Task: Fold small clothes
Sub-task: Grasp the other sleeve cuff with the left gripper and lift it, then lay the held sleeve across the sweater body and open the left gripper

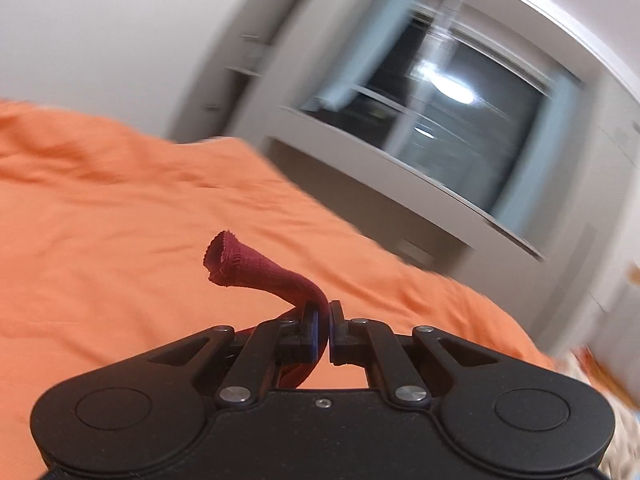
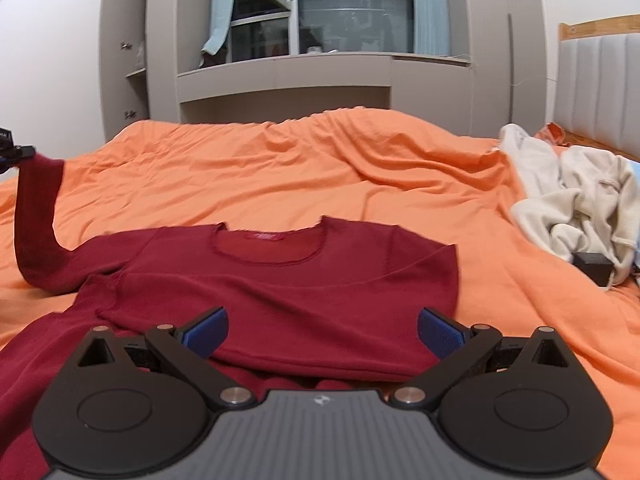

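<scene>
Right wrist view is filled mostly by a bed [image 2: 320,168] covered with a rumpled orange sheet [image 2: 240,176], behind which a grey cabinet unit [image 2: 280,76] and a dark window [image 2: 344,12] are seen. A dark red long-sleeved top [image 2: 288,280] is spread on the sheet, neckline turned away from the camera, with its right side folded inward over the body. A heap of cream clothes [image 2: 576,208] is piled near the headboard [image 2: 596,88], with a small black box [image 2: 592,266] lying against it. The right hand-held gripper [image 2: 322,332] is held just above the lower part of the top, jaws spread wide and nothing between them. One sleeve [image 2: 36,224] is lifted off the bed at the far left, where its end is pinched by the left hand-held gripper [image 2: 16,156].

In the left wrist view, blurred and tilted, the left hand-held gripper [image 1: 325,320] is seen clamped on the sleeve [image 1: 260,270], whose cuff [image 1: 222,258] is left sticking out beyond the jaws above the sheet [image 1: 120,220].
</scene>
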Demonstrator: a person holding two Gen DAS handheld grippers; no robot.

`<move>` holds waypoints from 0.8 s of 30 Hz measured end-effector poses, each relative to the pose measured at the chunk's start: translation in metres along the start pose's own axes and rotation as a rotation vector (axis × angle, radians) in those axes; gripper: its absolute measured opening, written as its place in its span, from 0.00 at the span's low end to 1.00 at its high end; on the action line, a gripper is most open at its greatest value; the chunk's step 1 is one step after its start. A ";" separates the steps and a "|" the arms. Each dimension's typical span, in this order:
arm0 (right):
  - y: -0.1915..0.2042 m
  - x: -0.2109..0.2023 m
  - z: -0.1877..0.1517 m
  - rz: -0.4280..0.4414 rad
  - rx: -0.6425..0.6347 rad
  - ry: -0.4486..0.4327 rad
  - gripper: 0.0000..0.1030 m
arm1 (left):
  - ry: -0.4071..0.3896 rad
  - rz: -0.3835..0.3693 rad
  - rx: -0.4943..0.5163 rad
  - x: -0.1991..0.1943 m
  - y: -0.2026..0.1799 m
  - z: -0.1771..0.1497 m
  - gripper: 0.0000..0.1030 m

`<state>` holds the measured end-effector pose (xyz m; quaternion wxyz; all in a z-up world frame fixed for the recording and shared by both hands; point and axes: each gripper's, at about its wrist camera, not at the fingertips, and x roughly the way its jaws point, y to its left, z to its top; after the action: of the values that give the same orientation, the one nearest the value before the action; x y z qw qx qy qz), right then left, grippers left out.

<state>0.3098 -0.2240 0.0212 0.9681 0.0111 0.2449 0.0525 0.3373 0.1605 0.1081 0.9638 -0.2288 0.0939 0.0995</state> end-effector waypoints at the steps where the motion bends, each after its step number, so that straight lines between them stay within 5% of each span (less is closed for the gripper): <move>1: -0.003 0.000 0.001 -0.008 0.007 -0.005 1.00 | 0.016 -0.033 0.039 0.002 -0.018 -0.007 0.04; 9: -0.036 -0.001 0.006 -0.058 0.116 -0.021 1.00 | 0.216 -0.235 0.355 0.017 -0.123 -0.094 0.04; 13: -0.052 0.001 0.006 -0.075 0.186 -0.016 1.00 | 0.363 -0.293 0.519 0.029 -0.140 -0.141 0.04; 17: -0.060 0.002 0.007 -0.087 0.223 -0.015 1.00 | 0.471 -0.324 0.577 0.035 -0.140 -0.171 0.07; 24: -0.061 0.005 0.006 -0.099 0.239 -0.011 1.00 | 0.475 -0.390 0.657 0.031 -0.144 -0.189 0.50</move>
<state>0.3226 -0.2841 0.0212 0.9626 0.1148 0.2441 -0.0249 0.3751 -0.0482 -0.0035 0.9377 0.0594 0.2946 -0.1743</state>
